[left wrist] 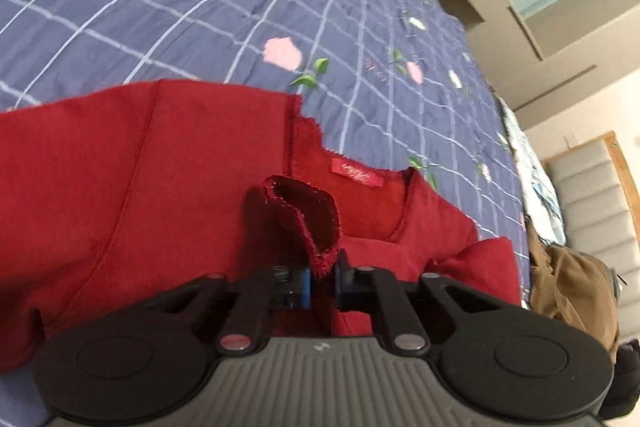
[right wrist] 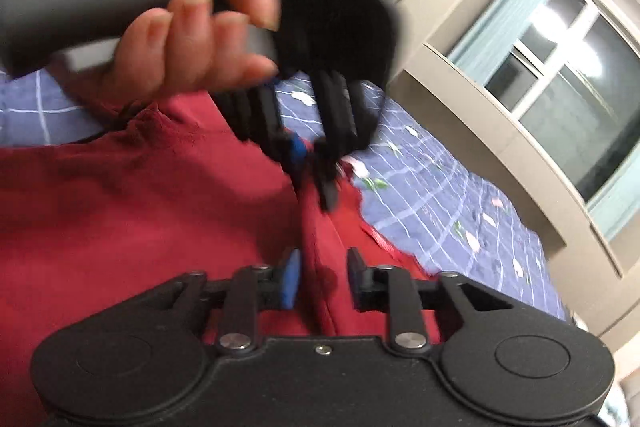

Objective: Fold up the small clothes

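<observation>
garment: red knit top (left wrist: 192, 187), spread flat on the bed, neckline toward the far side, red label (left wrist: 357, 174) showing inside the back of the neck
surface: blue checked bedsheet (left wrist: 160, 23) with pink and white flowers
left gripper (left wrist: 323, 277): jaws pressed together, pinching a raised fold of the top's neckline edge; cloth stands up in a loop just above the pads
left gripper, other view (right wrist: 314, 163): blurred, angled down onto the top near the collar, red cloth caught at its tips
left hand (right wrist: 200, 27): person's hand wrapped round the grey handle, fingertips curled under
right gripper (right wrist: 323, 279): jaws partly spread; a ridge of red fabric runs up between the two pads, no pad clearly pressing it
right pad (right wrist: 292, 277): blue, just beside the ridge, contact cannot tell
spacing: the two grippers near each other, both over the neck area of the top
side item: brown garment (left wrist: 572, 283) at the bed's right edge, apart from the top
background: window (right wrist: 568, 75) with pale curtain, beige wall frame
</observation>
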Available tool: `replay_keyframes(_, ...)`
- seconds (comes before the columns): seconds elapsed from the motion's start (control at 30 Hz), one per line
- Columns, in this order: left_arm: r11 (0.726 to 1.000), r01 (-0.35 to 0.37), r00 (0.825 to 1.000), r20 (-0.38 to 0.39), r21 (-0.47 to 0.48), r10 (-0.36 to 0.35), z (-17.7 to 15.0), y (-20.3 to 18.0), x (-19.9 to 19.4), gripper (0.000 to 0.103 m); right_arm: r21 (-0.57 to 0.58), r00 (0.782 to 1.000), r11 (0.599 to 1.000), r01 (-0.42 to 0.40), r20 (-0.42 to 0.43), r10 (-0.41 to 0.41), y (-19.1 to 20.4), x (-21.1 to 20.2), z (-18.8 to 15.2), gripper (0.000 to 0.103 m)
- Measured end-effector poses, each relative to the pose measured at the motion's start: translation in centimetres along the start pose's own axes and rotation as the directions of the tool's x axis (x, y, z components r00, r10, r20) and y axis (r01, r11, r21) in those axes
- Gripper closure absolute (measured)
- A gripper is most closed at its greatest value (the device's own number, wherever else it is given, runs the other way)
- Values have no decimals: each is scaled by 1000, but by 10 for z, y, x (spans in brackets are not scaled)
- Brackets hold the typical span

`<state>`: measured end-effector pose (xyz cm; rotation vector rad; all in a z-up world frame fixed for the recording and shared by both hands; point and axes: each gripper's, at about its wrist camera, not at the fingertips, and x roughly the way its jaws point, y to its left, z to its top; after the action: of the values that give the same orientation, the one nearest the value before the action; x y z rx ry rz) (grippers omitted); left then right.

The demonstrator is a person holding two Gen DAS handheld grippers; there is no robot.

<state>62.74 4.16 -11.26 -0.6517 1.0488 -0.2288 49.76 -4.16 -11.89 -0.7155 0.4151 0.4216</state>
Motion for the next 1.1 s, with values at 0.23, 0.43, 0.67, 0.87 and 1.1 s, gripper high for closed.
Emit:
replay_keyframes(0.23, 995, 24, 998, 51, 94, -29, -7, -4, -15, 95, 301, 999, 953, 46, -11, -45, -68, -55, -43, 47)
replay_keyframes(0.43, 992, 41, 993, 102, 122, -54, -10, -7, -37, 97, 434, 971, 869, 240, -95, -221, -118, -74, -82, 31)
replay_keyframes(0.67, 979, 16, 976, 209, 201, -58, -1, -23, -67, 97, 708, 979, 676, 204, -152, -136, -180, -62, -114, 32)
replay_keyframes(0.87, 972, 34, 964, 249, 232, -93, 8, -41, -86, 97, 444, 966, 861, 249, -174, -189, -144, -58, -108, 28)
replay_keyframes(1.1, 962, 88, 939, 302, 257, -166, 17, -70, -106, 97, 32, 960, 972, 234, -169, -226, -101, -9, -106, 30)
